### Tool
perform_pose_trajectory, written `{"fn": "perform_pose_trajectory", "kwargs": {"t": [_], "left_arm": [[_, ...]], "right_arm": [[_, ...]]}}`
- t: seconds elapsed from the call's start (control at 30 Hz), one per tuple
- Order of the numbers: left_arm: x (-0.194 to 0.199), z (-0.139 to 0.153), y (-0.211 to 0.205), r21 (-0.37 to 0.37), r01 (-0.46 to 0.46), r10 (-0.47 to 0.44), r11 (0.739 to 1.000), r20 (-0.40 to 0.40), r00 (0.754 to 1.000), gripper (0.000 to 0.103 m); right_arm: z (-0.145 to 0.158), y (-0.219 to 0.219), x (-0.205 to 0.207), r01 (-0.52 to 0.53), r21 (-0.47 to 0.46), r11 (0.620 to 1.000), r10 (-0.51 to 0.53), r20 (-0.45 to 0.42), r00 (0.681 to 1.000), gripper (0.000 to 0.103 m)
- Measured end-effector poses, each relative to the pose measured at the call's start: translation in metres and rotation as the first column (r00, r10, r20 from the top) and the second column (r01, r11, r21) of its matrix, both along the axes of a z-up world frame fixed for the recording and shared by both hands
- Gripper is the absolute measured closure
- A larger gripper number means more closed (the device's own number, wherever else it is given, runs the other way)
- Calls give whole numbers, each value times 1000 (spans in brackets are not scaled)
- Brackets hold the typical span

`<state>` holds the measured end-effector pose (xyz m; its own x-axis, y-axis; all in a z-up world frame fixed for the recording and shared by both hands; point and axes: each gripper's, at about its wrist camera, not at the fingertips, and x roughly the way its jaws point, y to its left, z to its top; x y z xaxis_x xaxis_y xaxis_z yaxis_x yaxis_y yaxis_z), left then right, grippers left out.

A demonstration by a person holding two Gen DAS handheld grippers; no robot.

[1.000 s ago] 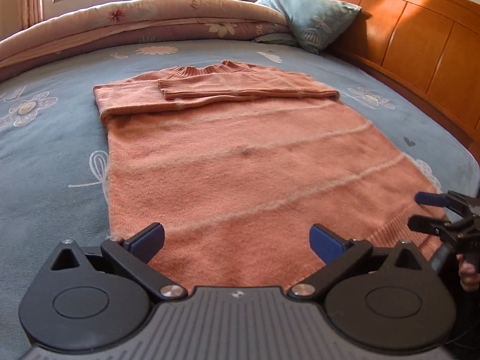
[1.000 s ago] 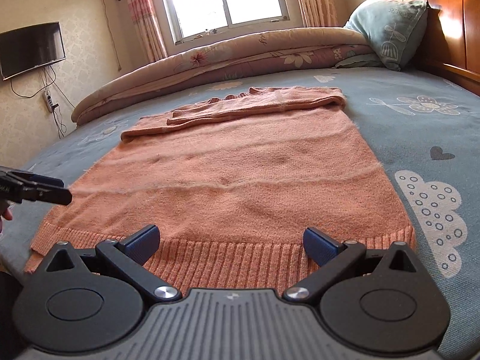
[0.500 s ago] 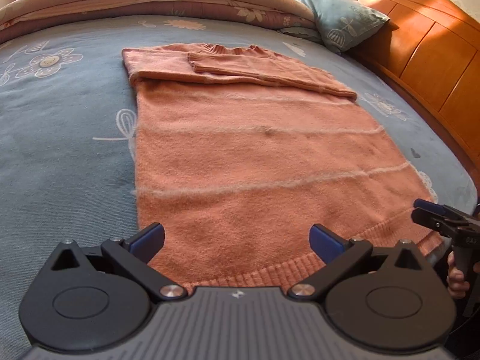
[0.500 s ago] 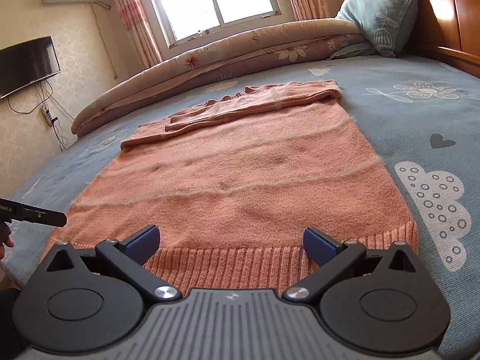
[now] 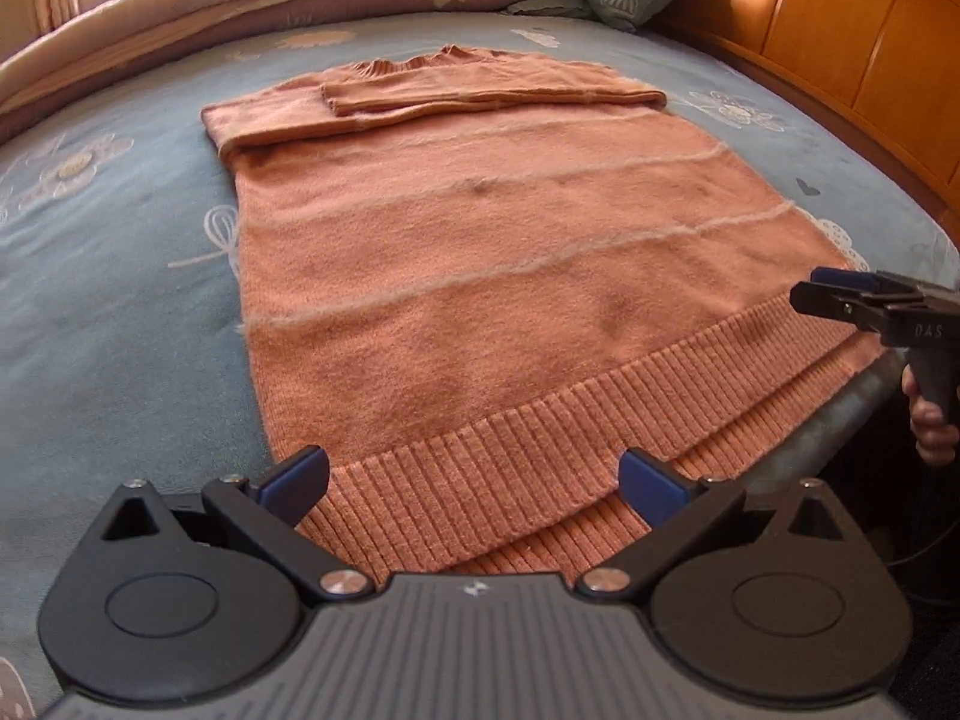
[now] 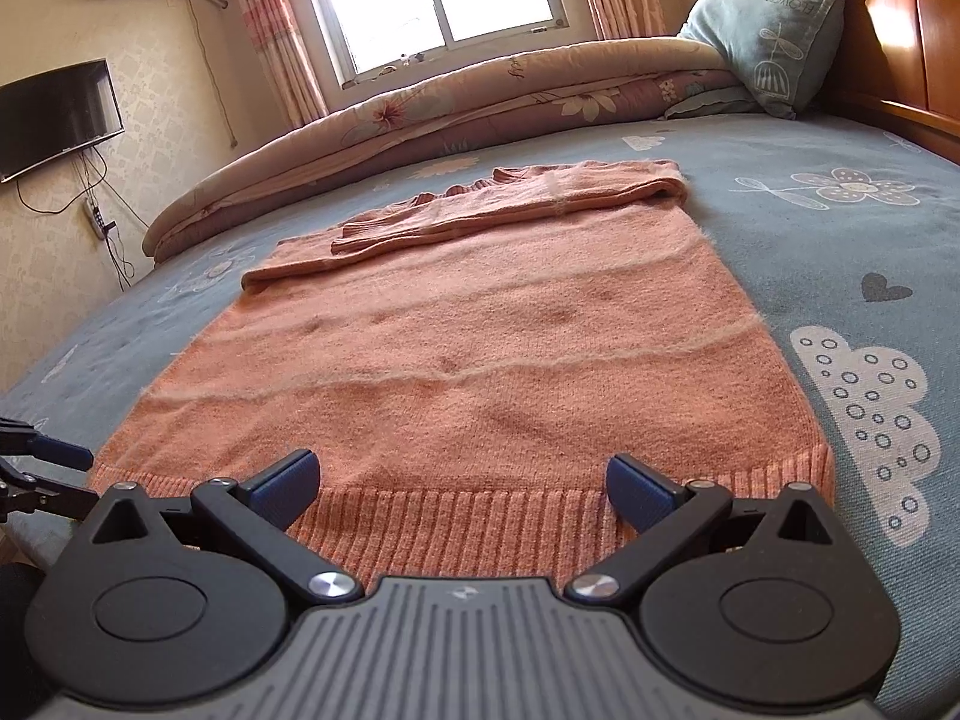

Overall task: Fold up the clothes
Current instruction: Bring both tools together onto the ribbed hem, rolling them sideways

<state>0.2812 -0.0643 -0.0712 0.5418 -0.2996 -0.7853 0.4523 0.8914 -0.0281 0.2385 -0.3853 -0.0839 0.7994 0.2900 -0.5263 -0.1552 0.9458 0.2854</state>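
Note:
An orange knitted sweater (image 5: 480,252) (image 6: 480,360) lies flat on the bed, sleeves folded across its far end near the collar, ribbed hem nearest me. My left gripper (image 5: 474,483) is open just above the hem's left half, nothing between its blue pads. My right gripper (image 6: 462,486) is open over the hem's right half, also holding nothing. In the left wrist view the right gripper (image 5: 840,297) shows side-on at the hem's right corner, held by a hand (image 5: 933,426). At the left edge of the right wrist view, the left gripper (image 6: 42,474) is visible.
The blue bedsheet (image 6: 840,228) has flower and cloud prints. A rolled quilt (image 6: 480,96) and blue pillow (image 6: 774,24) lie along the far side. A wooden headboard (image 5: 840,36) stands to the right. A wall TV (image 6: 54,114) hangs at left.
Both grippers have drawn back and lowered toward the ribbed hem, which now fills the space between their fingers. Both stayed open.

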Motion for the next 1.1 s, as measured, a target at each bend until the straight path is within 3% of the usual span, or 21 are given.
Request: {"fn": "perform_pose_trajectory", "kwargs": {"t": [0.13,0.23,0.33,0.4,0.47,0.6,0.8,0.87,1.1], "left_arm": [[-16,7,-25,110,129,-138,986,81,987,3],[-33,6,-47,234,247,-282,940,132,950,6],[-54,-3,-68,387,339,-426,858,165,890,9],[-68,-14,-79,503,373,-519,779,184,835,10],[-74,-22,-84,576,367,-559,731,197,805,16],[-72,-23,-84,581,359,-561,730,211,801,16],[-78,-29,-88,685,338,-631,645,230,741,15],[-79,-29,-86,690,328,-632,645,240,737,15],[-73,-23,-76,639,283,-566,716,292,771,15]], "right_arm": [[9,8,-6,-59,-55,997,60,28,998,2],[29,26,-18,-158,-143,977,173,99,980,6],[44,53,-30,-255,-287,923,303,136,943,9],[44,66,-31,-301,-348,888,360,119,925,11],[44,76,-31,-328,-390,860,394,101,914,11],[47,86,-32,-341,-415,844,413,96,906,11],[50,93,-34,-360,-434,826,439,96,893,11],[49,97,-35,-368,-457,810,453,89,887,11],[38,127,-44,-437,-564,701,568,71,820,11]]}}
